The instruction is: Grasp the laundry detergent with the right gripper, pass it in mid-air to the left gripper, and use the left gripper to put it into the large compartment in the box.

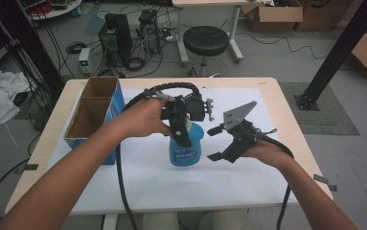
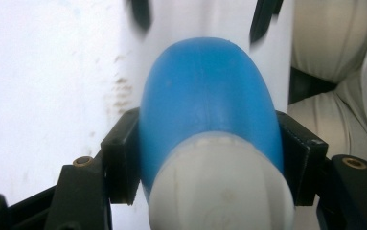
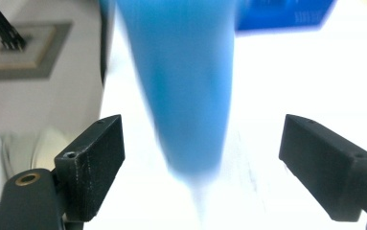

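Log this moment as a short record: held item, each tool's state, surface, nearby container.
held item: translucent blue plastic bottle with white cap, upright on the table
left tool: jaws clamped on the bottle's neck from above, pads pressing on both sides of it
right tool: jaws wide apart, nothing between them, beside the bottle and not touching it
surface: white sheet over a light wooden table
nearby container: open blue cardboard box with brown inside, left of the bottle

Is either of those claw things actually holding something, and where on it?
The left gripper clamps the blue bottle around its upper body, just below the white cap. The right gripper is open beside it, holding nothing.
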A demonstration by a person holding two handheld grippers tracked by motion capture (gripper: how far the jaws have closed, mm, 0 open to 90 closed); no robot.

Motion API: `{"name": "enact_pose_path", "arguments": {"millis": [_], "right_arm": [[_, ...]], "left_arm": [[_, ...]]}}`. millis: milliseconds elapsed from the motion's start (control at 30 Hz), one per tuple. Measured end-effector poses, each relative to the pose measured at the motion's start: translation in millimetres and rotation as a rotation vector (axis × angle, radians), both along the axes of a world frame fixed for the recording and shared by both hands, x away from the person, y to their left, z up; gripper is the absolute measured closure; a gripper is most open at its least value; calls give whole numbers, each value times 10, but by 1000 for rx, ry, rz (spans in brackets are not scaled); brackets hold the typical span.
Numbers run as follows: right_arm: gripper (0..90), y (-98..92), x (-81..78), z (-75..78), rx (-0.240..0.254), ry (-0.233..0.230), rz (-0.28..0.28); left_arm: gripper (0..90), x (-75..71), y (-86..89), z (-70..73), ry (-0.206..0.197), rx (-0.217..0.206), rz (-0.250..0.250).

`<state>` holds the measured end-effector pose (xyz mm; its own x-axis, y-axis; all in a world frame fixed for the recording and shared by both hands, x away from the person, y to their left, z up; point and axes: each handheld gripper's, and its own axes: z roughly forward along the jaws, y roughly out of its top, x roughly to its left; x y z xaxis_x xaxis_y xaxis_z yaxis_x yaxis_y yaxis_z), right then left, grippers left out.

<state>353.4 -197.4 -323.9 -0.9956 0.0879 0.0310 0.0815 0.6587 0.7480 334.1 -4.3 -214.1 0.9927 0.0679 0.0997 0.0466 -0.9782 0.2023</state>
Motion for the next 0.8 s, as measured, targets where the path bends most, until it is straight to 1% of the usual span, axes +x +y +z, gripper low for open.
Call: {"name": "enact_pose_path", "arguments": {"millis": [33, 67, 100, 133, 167, 200, 233, 267, 300, 333, 400, 433, 467, 500, 533, 567, 600, 633, 733, 767, 800], "right_arm": [[153, 0, 0, 0, 0, 0, 0], [154, -66, 15, -4, -15, 13, -13], [154, -186, 38, -10, -32, 33, -40], [155, -240, 45, -10, -43, 40, -52], [155, -284, 53, -12, -51, 47, -60], [155, -284, 53, -12, -51, 47, -60], [163, -358, 53, -2, -73, 53, -72], [172, -386, 49, 3, -92, 57, -71], [172, -386, 49, 3, -92, 57, -71], [173, -409, 46, 10, -114, 56, -74], [168, -447, 51, 19, -153, 62, -85], [169, -479, 68, 29, -191, 71, -86], [169, -479, 68, 29, -191, 71, -86], [169, -506, 86, 39, -224, 80, -82], [169, -506, 86, 39, -224, 80, -82], [163, -525, 97, 53, -258, 90, -75], [161, -532, 103, 61, -279, 92, -68], [161, -540, 110, 69, -299, 89, -59], [163, -585, 151, 105, -346, 94, -58], [163, -585, 151, 105, -346, 94, -58], [159, -632, 184, 138, -372, 102, -67]], "left_arm": [[374, 12, 25, 30, -6, -2, 23], [374, 29, 58, 70, -11, -10, 57], [374, 41, 79, 98, -13, -13, 79], [374, 60, 106, 135, -22, -19, 104], [374, 97, 159, 214, -35, -23, 164], [374, 97, 159, 214, -35, -23, 164], [374, 113, 181, 254, -42, -21, 196], [375, 129, 202, 291, -48, -27, 237], [375, 150, 224, 333, -53, -26, 271], [375, 170, 245, 373, -58, -21, 301], [375, 211, 288, 446, -67, -27, 366], [375, 249, 334, 519, -77, -25, 428], [375, 249, 334, 519, -77, -25, 428], [376, 266, 359, 554, -82, -24, 460], [376, 281, 384, 588, -89, -24, 491], [376, 293, 410, 622, -95, -25, 517], [376, 319, 467, 689, -102, -32, 583], [376, 319, 467, 689, -102, -32, 583], [376, 359, 567, 782, -105, -61, 693], [376, 372, 602, 813, -108, -67, 722], [377, 385, 685, 880, -116, -82, 784]]}}
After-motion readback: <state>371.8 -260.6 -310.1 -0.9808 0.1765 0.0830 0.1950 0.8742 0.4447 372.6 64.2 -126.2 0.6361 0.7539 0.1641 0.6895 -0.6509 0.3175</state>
